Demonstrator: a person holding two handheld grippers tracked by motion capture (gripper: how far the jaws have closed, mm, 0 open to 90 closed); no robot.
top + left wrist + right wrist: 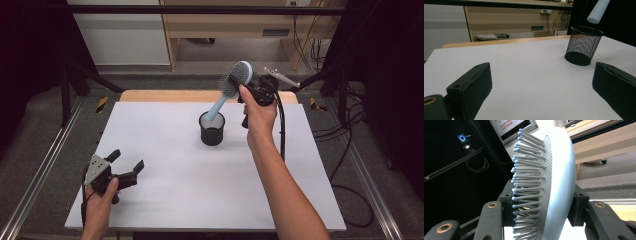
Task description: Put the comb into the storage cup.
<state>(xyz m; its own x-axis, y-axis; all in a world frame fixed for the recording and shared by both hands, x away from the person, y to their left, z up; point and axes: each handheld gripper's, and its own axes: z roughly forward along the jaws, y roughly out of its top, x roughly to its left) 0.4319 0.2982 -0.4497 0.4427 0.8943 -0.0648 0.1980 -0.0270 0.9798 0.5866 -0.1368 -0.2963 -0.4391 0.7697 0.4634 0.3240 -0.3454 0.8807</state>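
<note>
A light blue hairbrush (231,85) hangs tilted above a black mesh cup (212,128) in the middle of the white table. My right gripper (248,91) is shut on the brush's head, and the handle tip points down at the cup's mouth. In the right gripper view the brush head (554,185) with its bristles sits clamped between the two jaws. My left gripper (128,162) rests open near the table's front left, with nothing between its jaws. From the left gripper view, the mesh cup (583,45) stands ahead to the right with the handle tip (598,11) just above it.
The white table top (165,150) lies on a wooden board whose far edge shows behind it. Black frame bars and cables run along both sides. Wooden cabinets (235,25) stand beyond the table.
</note>
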